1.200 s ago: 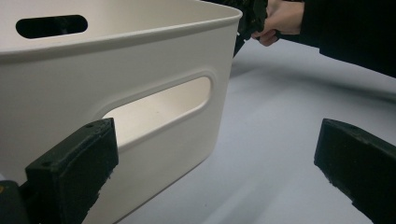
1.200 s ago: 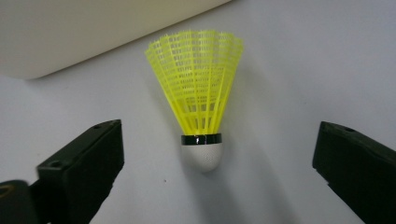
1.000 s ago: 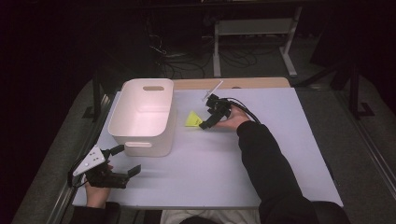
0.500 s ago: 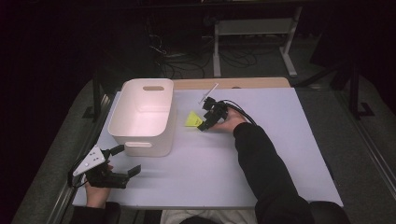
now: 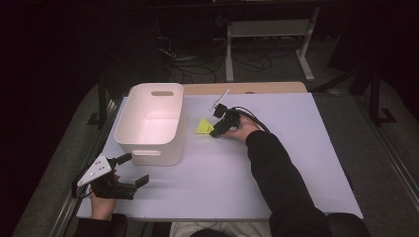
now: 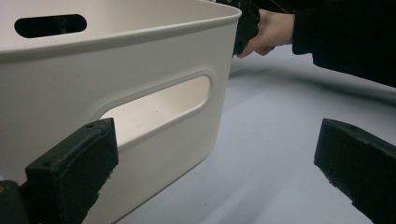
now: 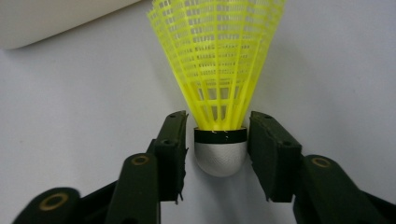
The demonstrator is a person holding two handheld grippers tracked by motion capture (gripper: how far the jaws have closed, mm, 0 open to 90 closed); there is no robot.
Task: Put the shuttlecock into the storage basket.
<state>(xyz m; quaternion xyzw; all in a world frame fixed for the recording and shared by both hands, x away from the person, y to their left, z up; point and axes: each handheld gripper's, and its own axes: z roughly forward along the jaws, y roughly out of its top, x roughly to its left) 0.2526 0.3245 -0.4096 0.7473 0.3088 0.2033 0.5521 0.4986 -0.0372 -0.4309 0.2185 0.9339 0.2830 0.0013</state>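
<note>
My right gripper (image 7: 217,156) just been closing, jaws flanking shuttlecock (image 7: 218,79) cork; thin gaps either side, not gripping yet. Shuttlecock lies on bench (image 5: 276,163), just right of bin (image 5: 150,123). Judged very light; plastic skirt springy, crushable; rounded cork firmer but may slip or squirt out, so pinch at black band. Left gripper (image 6: 219,172) wide open, idle, facing bin near corner. Bench smooth, pale. Room dark; cables, metal frame behind.

shuttlecock (image 7: 219,70) skirt cut off at top edge
</note>
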